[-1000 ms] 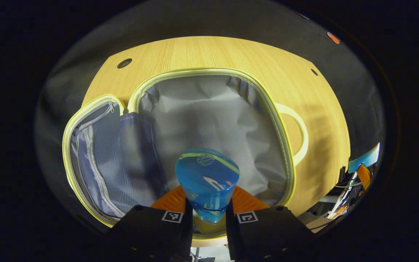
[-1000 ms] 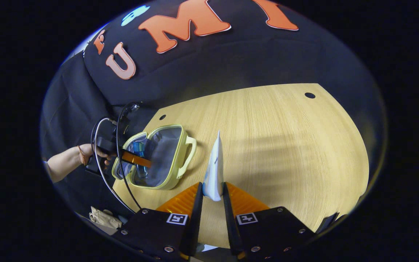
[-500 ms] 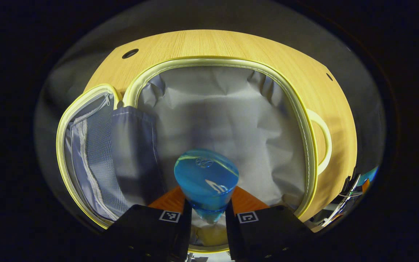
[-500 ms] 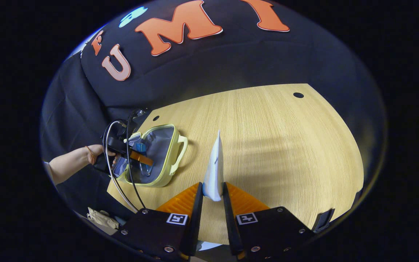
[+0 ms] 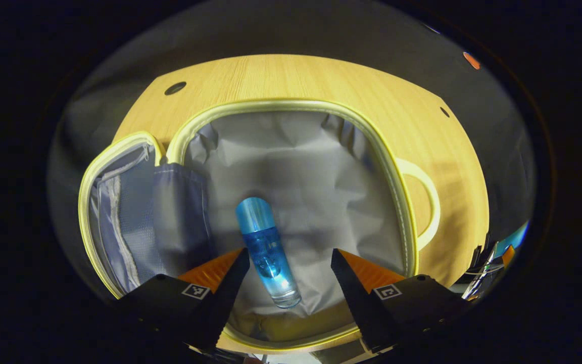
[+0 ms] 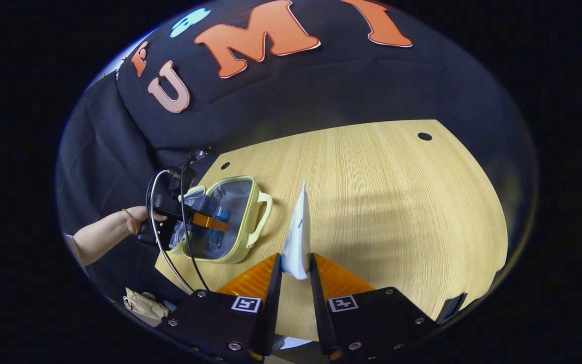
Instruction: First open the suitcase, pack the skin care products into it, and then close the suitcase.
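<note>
A translucent blue cylindrical bottle [image 5: 268, 254] lies on the grey lining of the open pale-yellow suitcase [image 5: 291, 105], which sits on the light wooden table [image 6: 382, 192]. The left gripper [image 5: 288, 263] hangs above it, fingers spread wide. The right gripper [image 6: 295, 273] pinches a white tapered tube [image 6: 297, 236] over the table, well apart from the suitcase.

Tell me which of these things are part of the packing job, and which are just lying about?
Part of the job:
- open suitcase
- blue bottle, lying inside it
- white tube, held in the right gripper
- left gripper, open above the bottle

Just lying about:
- beige bundle below the table
- cables past the table edge
</note>
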A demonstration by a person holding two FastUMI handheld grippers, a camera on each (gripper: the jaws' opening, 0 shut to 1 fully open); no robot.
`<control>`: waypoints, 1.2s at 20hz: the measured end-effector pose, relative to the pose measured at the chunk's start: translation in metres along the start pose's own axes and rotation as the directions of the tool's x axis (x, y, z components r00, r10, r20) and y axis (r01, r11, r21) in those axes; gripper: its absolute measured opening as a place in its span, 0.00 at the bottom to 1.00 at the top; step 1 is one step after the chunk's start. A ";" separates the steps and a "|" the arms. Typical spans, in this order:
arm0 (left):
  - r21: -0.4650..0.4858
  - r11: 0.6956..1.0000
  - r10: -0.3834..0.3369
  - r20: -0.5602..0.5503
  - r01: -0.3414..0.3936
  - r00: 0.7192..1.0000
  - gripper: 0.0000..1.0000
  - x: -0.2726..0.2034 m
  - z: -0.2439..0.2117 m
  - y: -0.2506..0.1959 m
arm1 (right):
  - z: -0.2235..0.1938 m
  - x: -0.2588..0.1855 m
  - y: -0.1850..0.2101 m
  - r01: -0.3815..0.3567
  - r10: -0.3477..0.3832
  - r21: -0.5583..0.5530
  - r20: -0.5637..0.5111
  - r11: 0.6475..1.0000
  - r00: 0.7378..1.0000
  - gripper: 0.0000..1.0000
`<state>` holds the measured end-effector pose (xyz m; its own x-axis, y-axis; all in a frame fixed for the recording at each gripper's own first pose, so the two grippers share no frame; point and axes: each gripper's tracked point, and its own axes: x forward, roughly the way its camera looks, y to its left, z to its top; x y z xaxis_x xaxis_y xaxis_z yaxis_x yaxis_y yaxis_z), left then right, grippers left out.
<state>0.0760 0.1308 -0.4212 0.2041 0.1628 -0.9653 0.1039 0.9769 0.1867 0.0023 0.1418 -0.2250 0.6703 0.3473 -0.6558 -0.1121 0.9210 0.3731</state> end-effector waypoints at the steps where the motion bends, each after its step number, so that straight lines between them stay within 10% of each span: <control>1: 0.018 1.000 0.001 0.041 -0.001 0.999 1.00 -0.012 0.007 -0.004 | 0.005 -0.001 0.001 -0.004 0.004 -0.010 0.001 1.000 1.000 0.35; 11: 0.045 0.997 -0.079 0.481 0.065 0.873 1.00 -0.165 0.034 0.007 | 0.087 0.012 0.085 -0.125 0.119 -0.285 -0.038 0.950 0.992 0.35; 15: -0.056 0.998 0.019 0.550 0.014 0.835 1.00 -0.194 0.001 0.064 | 0.092 0.042 0.140 -0.224 0.185 -0.360 -0.139 0.906 0.973 0.35; 24: -0.304 0.952 0.199 0.583 -0.015 0.788 1.00 -0.251 -0.104 0.161 | 0.014 0.129 0.182 -0.331 0.121 -0.266 -0.585 0.906 0.802 0.35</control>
<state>-0.0600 0.2620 -0.1674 0.7491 0.2418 -0.6168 -0.2003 0.9701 0.1371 0.0785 0.3515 -0.2330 0.0943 0.4932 -0.8648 -0.5182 0.7660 0.3803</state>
